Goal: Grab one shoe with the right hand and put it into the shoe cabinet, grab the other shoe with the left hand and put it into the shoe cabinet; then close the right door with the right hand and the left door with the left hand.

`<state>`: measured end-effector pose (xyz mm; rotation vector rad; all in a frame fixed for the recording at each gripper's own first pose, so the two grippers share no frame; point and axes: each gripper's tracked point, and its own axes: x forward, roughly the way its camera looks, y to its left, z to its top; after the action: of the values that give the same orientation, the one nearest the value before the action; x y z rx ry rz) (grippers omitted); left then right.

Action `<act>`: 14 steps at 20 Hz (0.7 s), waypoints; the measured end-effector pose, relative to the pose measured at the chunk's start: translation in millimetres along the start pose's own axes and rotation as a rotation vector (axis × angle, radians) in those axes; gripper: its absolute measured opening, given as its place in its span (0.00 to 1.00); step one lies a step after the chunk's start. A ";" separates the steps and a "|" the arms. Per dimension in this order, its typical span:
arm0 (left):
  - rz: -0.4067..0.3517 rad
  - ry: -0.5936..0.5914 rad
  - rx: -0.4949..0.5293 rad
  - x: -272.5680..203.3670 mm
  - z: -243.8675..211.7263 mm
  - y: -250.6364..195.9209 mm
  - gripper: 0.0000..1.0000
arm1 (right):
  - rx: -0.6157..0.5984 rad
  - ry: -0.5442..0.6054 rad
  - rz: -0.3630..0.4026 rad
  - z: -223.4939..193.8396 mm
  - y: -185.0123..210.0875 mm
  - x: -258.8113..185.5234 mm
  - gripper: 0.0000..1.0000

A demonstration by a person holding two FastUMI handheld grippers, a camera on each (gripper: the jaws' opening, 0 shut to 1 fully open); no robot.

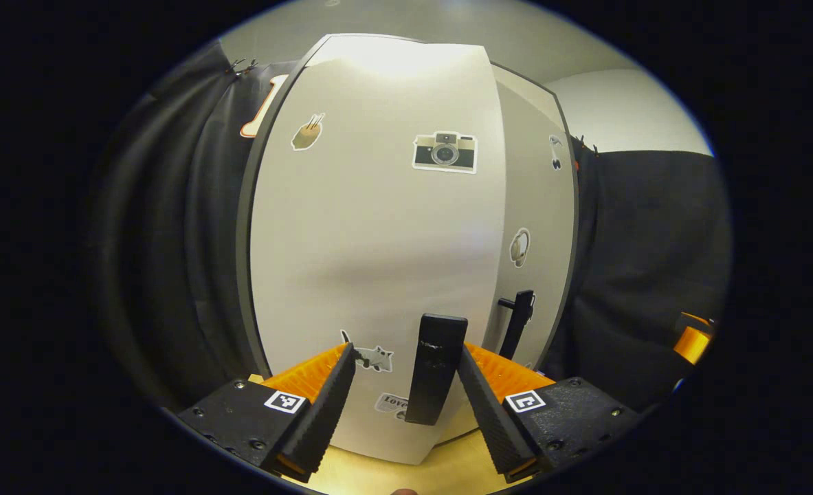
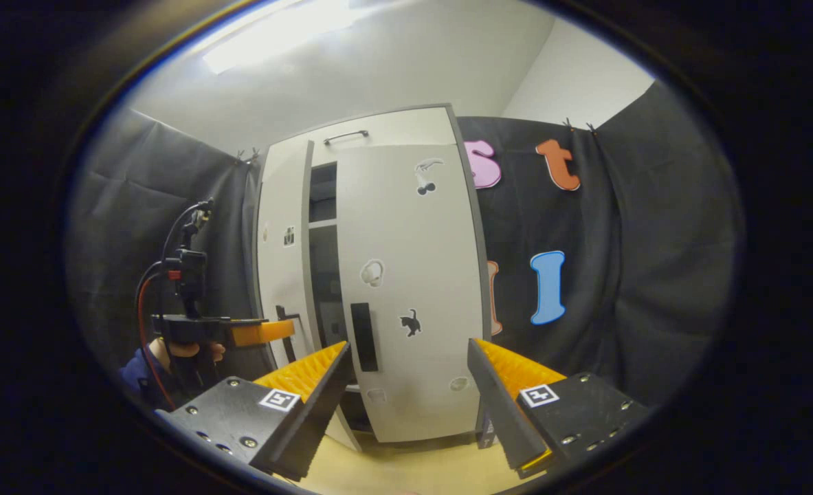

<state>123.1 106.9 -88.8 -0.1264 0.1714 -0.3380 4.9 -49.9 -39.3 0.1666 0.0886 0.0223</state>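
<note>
Left gripper view: the left gripper (image 1: 406, 385), fingers apart and clamped on nothing, faces the left door (image 1: 372, 240) of the shoe cabinet (image 1: 563, 227) at close range. The left door's handle (image 1: 436, 369), a dark bar with its long axis vertical, lies at 12 o'clock between the two fingers, nearer the right-hand finger; whether either finger touches it cannot be told. The right door (image 1: 537, 227) stands at 2 o'clock, with its own handle (image 1: 516, 322) just beyond the left door's free edge. The left door's free edge sits forward of the right door, so it is judged not fully shut.

Right gripper view: the right gripper (image 2: 406, 392), fingers also apart and holding nothing, hangs back from the right door (image 2: 406, 289), which looks closed or nearly so. A dark gap at 11 o'clock separates it from the left door (image 2: 282, 240), showing shelves inside; the shoes cannot be made out there. The left gripper (image 2: 262, 332), held in a hand (image 2: 186, 350), reaches toward that door from 9 o'clock.

Judgement: the left door remains to be closed. The left gripper is by far the nearer, and the coming move turns on pushing straight ahead at the handle region.
</note>
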 end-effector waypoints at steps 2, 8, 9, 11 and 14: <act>0.002 0.002 0.001 2.9 -0.3 -2.2 0.90 | -0.003 0.003 -0.001 -0.4 -2.5 -0.6 1.00; 0.014 0.010 0.004 3.3 -3.9 -6.0 0.90 | -0.021 0.003 0.016 -1.0 -0.3 -1.1 1.00; 0.022 0.017 -0.001 2.6 -6.0 -4.9 0.90 | -0.023 0.006 0.019 -2.1 0.0 -1.6 1.00; 0.044 0.024 0.000 -2.7 -8.0 1.6 0.90 | -0.021 0.010 0.031 -2.9 3.3 -3.2 1.00; 0.045 0.011 -0.010 -20.1 -3.2 0.8 0.86 | -0.030 0.009 0.042 -2.4 5.0 -3.3 1.00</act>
<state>104.1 114.2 -89.1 -0.1306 0.1866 -0.2926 1.3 -44.7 -40.6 0.1383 0.0935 0.0666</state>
